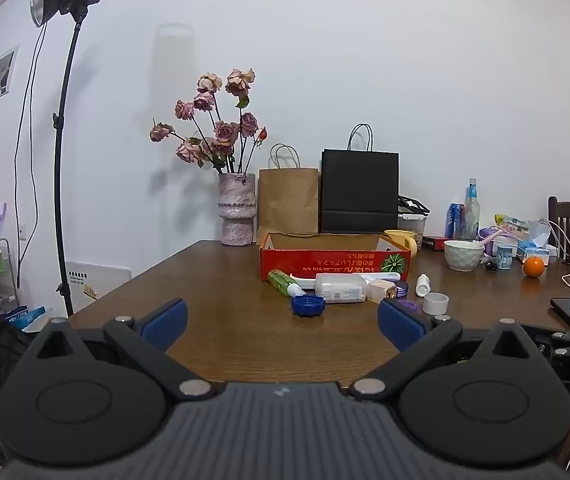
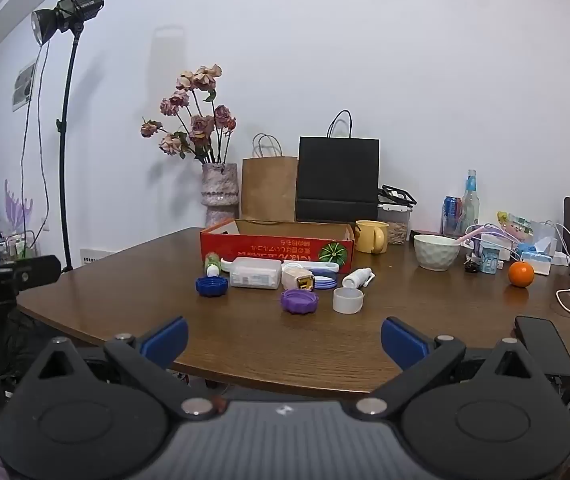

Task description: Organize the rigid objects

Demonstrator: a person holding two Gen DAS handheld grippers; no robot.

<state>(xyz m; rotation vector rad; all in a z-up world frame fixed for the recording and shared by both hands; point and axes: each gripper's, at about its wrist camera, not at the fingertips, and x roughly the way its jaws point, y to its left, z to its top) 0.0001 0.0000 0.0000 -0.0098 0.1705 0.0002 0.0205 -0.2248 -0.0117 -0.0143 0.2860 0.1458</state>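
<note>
While both hover short of the table | left claw (image 1: 283, 326) spread wide, empty | right claw (image 2: 284, 338) likewise

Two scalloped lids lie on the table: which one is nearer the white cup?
The purple scalloped lid, just left of the white cup; the blue scalloped lid lies further left.

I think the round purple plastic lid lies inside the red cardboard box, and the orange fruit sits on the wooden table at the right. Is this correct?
Not quite: the round purple plastic lid lies on the wooden table in front of the red cardboard box, not inside, as the right wrist view shows. The orange fruit is right.
</note>
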